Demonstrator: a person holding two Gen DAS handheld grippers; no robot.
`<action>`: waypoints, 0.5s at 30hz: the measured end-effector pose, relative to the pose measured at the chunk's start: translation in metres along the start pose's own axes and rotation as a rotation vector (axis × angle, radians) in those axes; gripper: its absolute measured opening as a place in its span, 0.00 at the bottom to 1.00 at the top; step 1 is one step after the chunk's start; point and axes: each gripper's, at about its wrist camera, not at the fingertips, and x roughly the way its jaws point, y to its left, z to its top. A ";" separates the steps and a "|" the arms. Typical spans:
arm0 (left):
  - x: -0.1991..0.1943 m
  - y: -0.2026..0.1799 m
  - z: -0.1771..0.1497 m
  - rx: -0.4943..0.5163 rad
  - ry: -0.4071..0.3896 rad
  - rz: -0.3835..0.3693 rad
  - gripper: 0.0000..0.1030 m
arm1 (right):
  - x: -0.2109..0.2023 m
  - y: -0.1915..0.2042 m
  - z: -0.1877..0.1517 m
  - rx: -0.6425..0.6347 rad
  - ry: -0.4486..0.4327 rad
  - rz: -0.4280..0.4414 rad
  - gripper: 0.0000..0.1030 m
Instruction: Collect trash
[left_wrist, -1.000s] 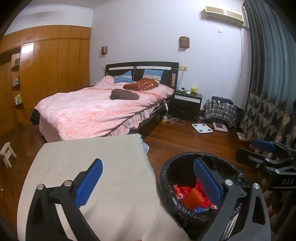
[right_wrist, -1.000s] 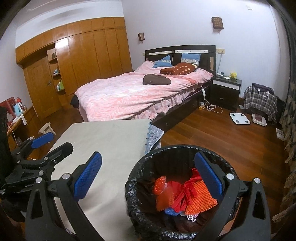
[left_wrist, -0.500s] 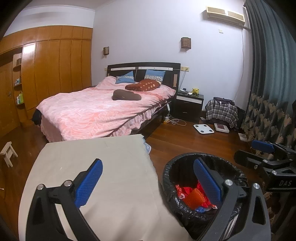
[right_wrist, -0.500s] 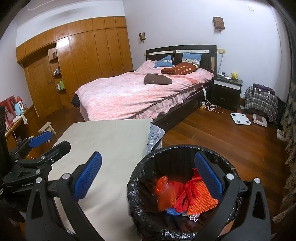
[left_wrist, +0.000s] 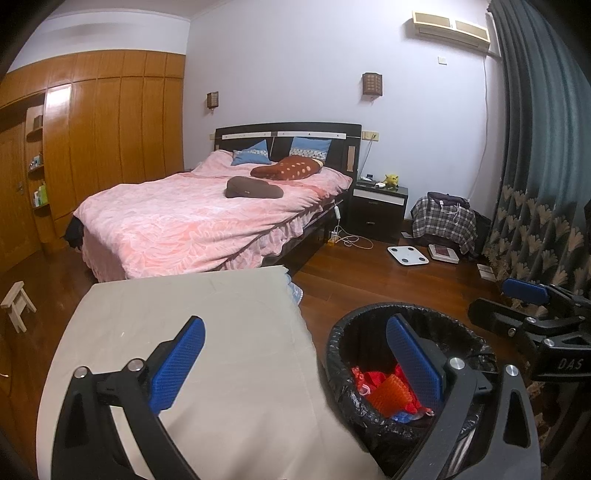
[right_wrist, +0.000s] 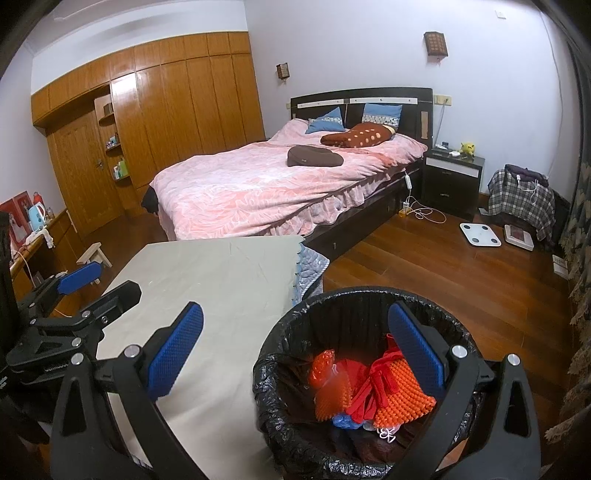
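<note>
A bin with a black liner (right_wrist: 280, 354) stands on the floor beside a table under a beige cloth (right_wrist: 229, 273). Red and orange net wrappers (right_wrist: 399, 398) lie inside it. My right gripper (right_wrist: 295, 347) is open and empty, held above the bin's near rim. My left gripper (left_wrist: 295, 354) is open and empty over the table's right edge; the bin (left_wrist: 340, 354) and its red trash (left_wrist: 384, 391) show to its right. Each gripper shows in the other's view: the left one (right_wrist: 74, 288), the right one (left_wrist: 524, 299).
A bed with a pink cover (right_wrist: 266, 184) stands beyond the table. A dark nightstand (right_wrist: 452, 177), a white scale (right_wrist: 480, 234) and a plaid-covered pile (right_wrist: 521, 199) are on the wood floor at right. A small stool (right_wrist: 94, 254) stands left. Curtains (left_wrist: 535, 147) hang at right.
Both views have drifted slightly; the bed sits a little further right in each. Both grippers stay open and empty, and the trash in the bin has not moved.
</note>
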 end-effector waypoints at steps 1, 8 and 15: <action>0.000 0.000 0.000 0.001 0.001 0.001 0.94 | 0.000 0.000 0.000 0.000 0.001 0.001 0.95; 0.000 0.000 0.000 0.000 0.000 0.000 0.94 | 0.000 0.000 0.001 0.000 0.001 0.002 0.95; 0.000 0.001 0.000 -0.003 0.002 0.000 0.94 | 0.001 0.000 -0.001 0.001 0.001 0.001 0.95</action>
